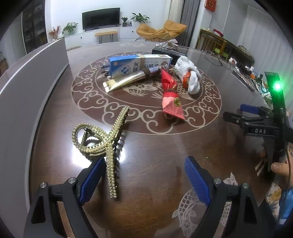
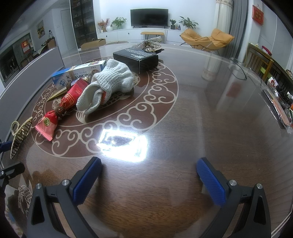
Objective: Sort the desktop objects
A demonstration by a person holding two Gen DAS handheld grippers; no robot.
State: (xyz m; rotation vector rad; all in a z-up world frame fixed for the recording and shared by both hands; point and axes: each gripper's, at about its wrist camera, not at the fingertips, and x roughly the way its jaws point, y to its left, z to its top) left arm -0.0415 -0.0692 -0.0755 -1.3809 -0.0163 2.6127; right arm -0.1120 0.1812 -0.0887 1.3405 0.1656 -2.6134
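This was a home living room. A dark wooden table (image 2: 201, 113) filled the foreground; beyond it, against the far wall, stood a television (image 2: 149, 17) on a white cabinet (image 2: 128, 34), potted plants (image 2: 118, 22) beside it and an orange lounge chair (image 2: 207, 39) to its right.

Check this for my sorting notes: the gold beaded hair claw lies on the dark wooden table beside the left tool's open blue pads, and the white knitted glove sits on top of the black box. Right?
Not quite. The white knitted glove lies on the dark wooden table, in front of the black box, not on it; the right wrist view shows this. The gold beaded hair claw does lie beside the left tool's open pads.
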